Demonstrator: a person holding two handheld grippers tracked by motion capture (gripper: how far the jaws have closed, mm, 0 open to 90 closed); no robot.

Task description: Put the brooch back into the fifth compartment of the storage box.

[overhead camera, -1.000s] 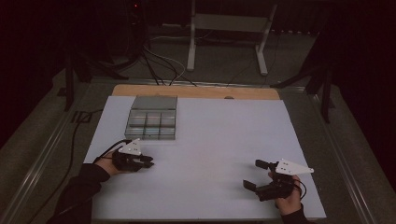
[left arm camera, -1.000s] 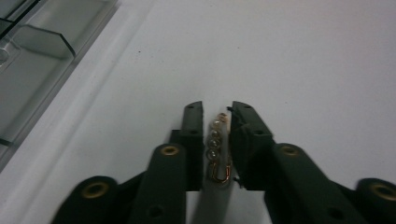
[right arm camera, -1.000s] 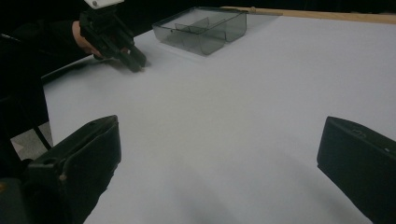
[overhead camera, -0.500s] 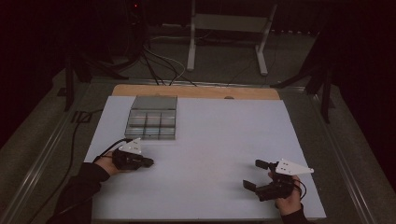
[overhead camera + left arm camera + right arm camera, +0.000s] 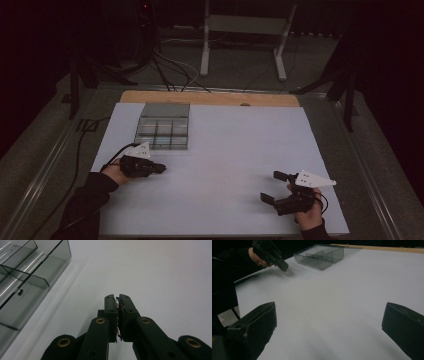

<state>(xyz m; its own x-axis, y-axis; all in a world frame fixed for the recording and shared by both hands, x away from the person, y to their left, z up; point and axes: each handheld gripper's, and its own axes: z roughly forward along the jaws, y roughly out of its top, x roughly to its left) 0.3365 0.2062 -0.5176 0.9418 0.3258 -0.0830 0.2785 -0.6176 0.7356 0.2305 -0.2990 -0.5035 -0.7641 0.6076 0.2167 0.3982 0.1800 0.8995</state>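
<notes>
My left gripper lies low over the white table sheet at the front left, just in front of the box. In the left gripper view its jaws are shut. A tiny pale and reddish speck shows in the seam between the pads, too small to tell what it is. The clear grey compartment box stands at the back left, with a small dark speck in one compartment. My right gripper rests at the front right, open wide, with bare table between its jaws.
A wooden strip runs along the table's far edge. Beyond it are a metal stand and cables on the floor. A cable trails from the left gripper. The other hand and its gripper appear in the right gripper view.
The left hand has shifted very slightly near the box. The right gripper has kept still.
</notes>
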